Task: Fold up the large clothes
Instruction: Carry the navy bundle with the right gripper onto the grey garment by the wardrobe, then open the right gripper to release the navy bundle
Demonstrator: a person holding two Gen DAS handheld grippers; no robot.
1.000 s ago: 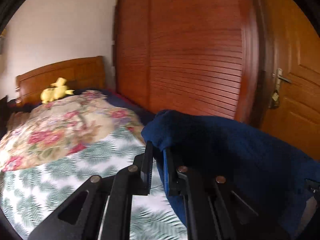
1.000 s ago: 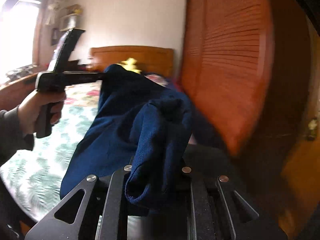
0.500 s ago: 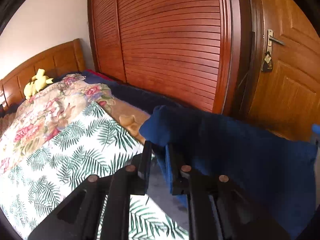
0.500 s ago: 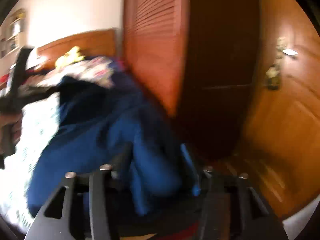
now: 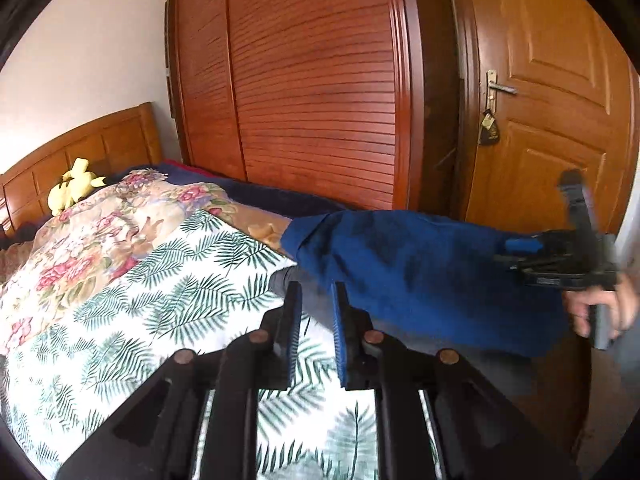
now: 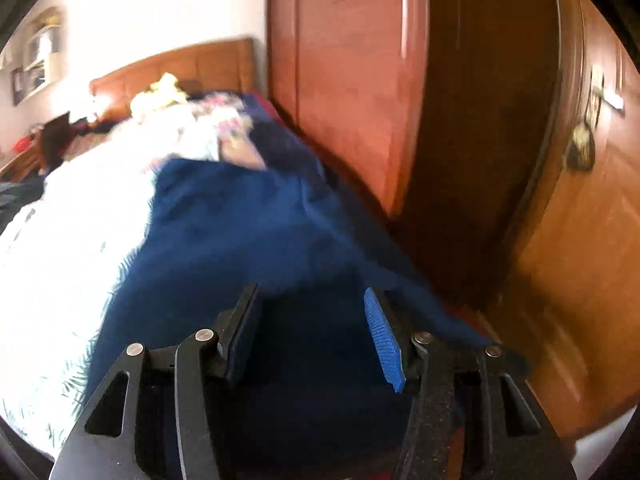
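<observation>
A dark blue garment [image 5: 420,272] lies stretched across the bed's near right corner, over the palm-leaf sheet [image 5: 160,300]. My left gripper [image 5: 316,288] stands just left of the garment's end, jaws a little apart with nothing between them. In the left wrist view my right gripper [image 5: 508,254] is at the garment's other end, held by a hand [image 5: 600,308]. In the blurred right wrist view the right gripper [image 6: 310,292] is open wide. The blue garment [image 6: 240,240] lies under and between its fingers, and the pads [image 6: 384,340] do not press on it.
A floral quilt [image 5: 100,232] and a yellow plush toy [image 5: 74,188] lie toward the wooden headboard [image 5: 80,148]. A slatted wooden wardrobe [image 5: 320,100] runs along the bed's far side. A wooden door [image 5: 552,120] with a handle stands to the right of it.
Both grippers were shut on the raised garment. They came down, the jaws parted, and the garment now lies spread over the bed's corner.
</observation>
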